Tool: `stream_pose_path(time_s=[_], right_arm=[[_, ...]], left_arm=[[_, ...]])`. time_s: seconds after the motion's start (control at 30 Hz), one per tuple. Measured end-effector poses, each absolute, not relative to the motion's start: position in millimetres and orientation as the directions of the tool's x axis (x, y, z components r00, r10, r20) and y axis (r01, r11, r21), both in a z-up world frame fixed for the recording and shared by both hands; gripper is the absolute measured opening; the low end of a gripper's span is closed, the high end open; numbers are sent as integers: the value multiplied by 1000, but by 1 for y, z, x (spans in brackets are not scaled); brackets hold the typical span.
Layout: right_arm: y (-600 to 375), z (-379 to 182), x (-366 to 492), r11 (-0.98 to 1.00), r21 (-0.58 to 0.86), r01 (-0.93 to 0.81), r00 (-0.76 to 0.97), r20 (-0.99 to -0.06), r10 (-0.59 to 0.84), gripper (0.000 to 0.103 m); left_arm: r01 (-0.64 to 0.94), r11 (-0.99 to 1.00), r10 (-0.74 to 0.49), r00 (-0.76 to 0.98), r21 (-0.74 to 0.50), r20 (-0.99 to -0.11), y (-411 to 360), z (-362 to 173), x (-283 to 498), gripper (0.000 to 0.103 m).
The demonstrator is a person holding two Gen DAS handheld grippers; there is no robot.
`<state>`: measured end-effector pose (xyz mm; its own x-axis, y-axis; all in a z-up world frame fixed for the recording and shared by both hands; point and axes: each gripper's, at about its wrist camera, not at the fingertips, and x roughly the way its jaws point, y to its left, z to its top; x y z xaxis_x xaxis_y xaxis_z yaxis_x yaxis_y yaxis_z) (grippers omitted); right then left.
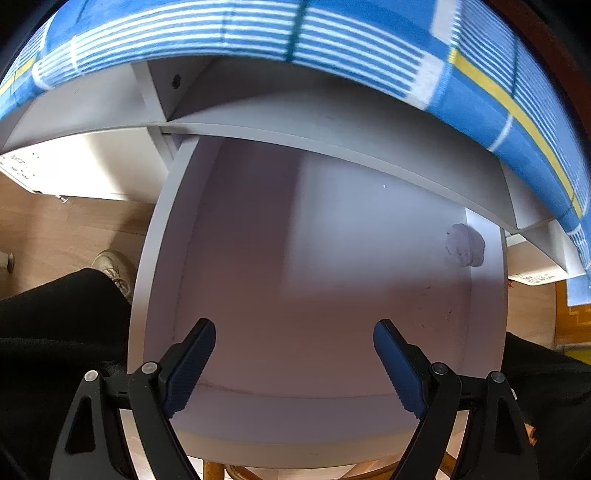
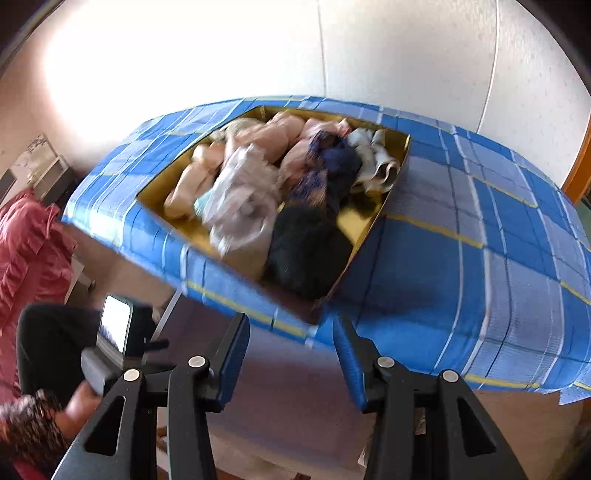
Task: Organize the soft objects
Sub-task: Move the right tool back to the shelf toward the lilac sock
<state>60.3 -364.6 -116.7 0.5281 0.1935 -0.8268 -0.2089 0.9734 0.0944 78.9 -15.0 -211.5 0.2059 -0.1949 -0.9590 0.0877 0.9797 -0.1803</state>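
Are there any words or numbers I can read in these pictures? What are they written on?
None can be read.
White paper at the left, beside the drawer unit: dark handwriting, too small and blurred to read.
White label at the right, under the blue checked cloth: a line of print, too small to read.
Phone screen on the left gripper: lit, no legible text.
Gold box of soft clothes: no writing visible.

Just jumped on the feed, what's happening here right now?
A person is sorting soft items with a handheld gripper in each hand. The left gripper hangs open over a pulled-out white drawer that holds only one small pale lump. The right gripper, also open and empty-jawed, faces a gold box heaped with socks and other soft clothing on the blue plaid tablecloth. Nothing is gripped at this moment.
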Motion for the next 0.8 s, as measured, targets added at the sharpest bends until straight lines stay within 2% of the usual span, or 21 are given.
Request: stream_pose_path(time_s=[0.17, 0.4, 0.8], right_arm=[[-349, -145, 38, 966, 27, -259, 500, -851, 158, 47], [-332, -213, 29, 954, -48, -297, 412, -908, 82, 47], [-338, -305, 52, 963, -76, -257, 289, -957, 1, 47]], left_arm=[[71, 981, -192, 201, -181, -961, -11, -214, 79, 88], [52, 984, -180, 203, -173, -962, 0, -213, 78, 88], [67, 985, -170, 198, -159, -965, -1, -215, 78, 88]])
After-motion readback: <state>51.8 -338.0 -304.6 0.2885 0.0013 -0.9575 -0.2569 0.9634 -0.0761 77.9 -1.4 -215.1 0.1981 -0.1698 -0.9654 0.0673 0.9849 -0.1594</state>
